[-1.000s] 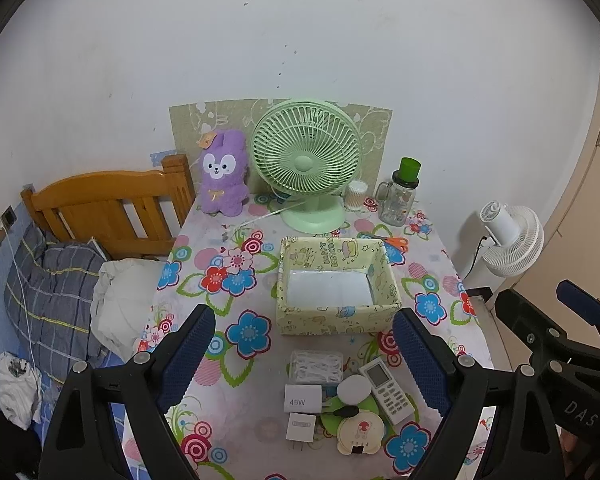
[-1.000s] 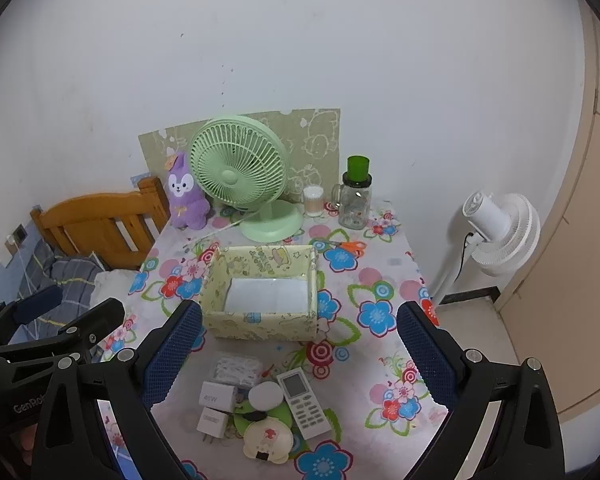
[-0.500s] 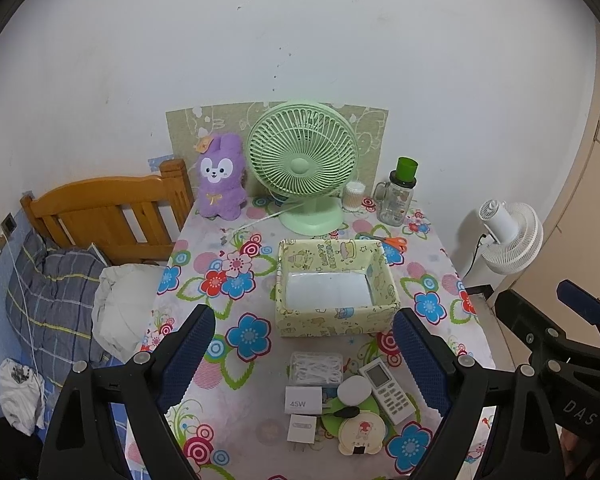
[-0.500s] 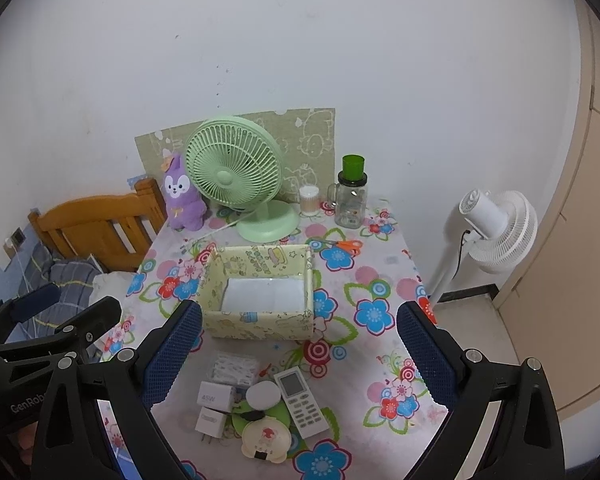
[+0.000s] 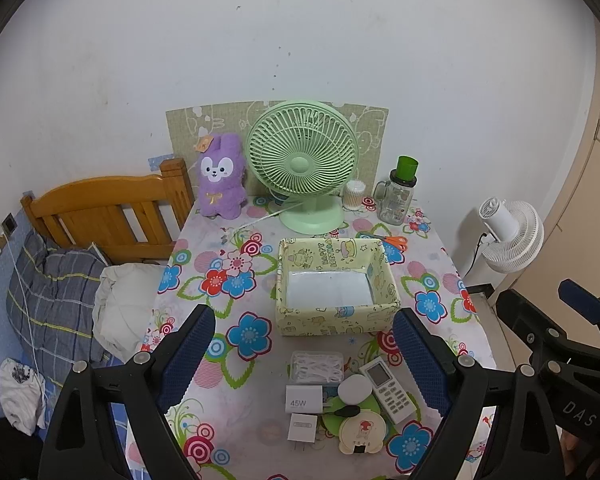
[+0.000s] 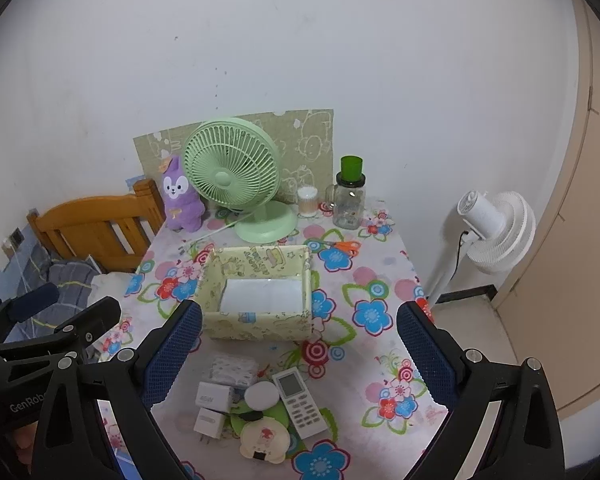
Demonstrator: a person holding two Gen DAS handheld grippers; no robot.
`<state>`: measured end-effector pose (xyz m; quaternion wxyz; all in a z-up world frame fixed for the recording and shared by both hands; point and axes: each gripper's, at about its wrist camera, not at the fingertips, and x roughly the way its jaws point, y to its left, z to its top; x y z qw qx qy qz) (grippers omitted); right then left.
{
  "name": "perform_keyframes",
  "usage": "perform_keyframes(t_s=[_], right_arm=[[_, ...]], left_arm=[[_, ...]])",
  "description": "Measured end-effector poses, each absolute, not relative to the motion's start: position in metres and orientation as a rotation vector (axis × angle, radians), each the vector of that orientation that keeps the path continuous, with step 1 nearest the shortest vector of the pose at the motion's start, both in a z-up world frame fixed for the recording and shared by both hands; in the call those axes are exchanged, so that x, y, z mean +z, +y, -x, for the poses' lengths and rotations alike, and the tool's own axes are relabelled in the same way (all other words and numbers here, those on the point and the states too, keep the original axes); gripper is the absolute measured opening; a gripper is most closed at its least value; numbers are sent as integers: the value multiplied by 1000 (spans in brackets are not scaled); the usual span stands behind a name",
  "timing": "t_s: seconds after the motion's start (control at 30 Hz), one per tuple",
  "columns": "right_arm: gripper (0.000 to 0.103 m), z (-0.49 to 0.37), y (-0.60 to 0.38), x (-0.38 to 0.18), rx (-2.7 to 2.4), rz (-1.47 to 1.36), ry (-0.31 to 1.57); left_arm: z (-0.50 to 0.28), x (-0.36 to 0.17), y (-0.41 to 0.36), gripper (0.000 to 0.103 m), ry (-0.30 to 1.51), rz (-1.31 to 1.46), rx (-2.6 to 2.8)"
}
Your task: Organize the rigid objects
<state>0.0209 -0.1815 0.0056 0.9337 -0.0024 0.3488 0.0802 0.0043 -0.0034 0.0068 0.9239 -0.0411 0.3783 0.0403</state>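
Remote [image 5: 387, 387] long axis runs toward box [image 5: 336, 322] (screen end probably nearest it); both grippers' fingers apart, empty.

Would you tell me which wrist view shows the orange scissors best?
The right wrist view: the orange scissors lie fully visible on the tablecloth beside the patterned box. In the left wrist view the scissors lie close behind the box corner, smaller.
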Motion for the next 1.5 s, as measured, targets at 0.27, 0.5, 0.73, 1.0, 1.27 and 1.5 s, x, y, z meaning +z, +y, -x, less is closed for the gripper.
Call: perform_keyframes(t_s=[0.27, 0.5, 0.73, 1.0, 1.27, 1.5], right_arm=[[100, -23, -179, -3, 184, -9, 747], [100, -26, -179, -20, 195, -13, 779], [100, -31, -181, -37, 190, 4, 796], [100, -36, -183, -63, 196, 11, 809], [100, -42, -187, -92, 204, 5, 822], [100, -47, -187, -117, 187, 14, 842]], left_arm=[[-6, 0, 0, 91, 797, 93, 85], [-10, -16, 1, 91, 820, 101, 65], [-17, -36, 2, 93, 853, 127, 37], [-21, -63, -3, 93, 873, 76, 33], [-22, -91, -3, 93, 904, 100, -10], [-28, -124, 2, 93, 962, 102, 9]])
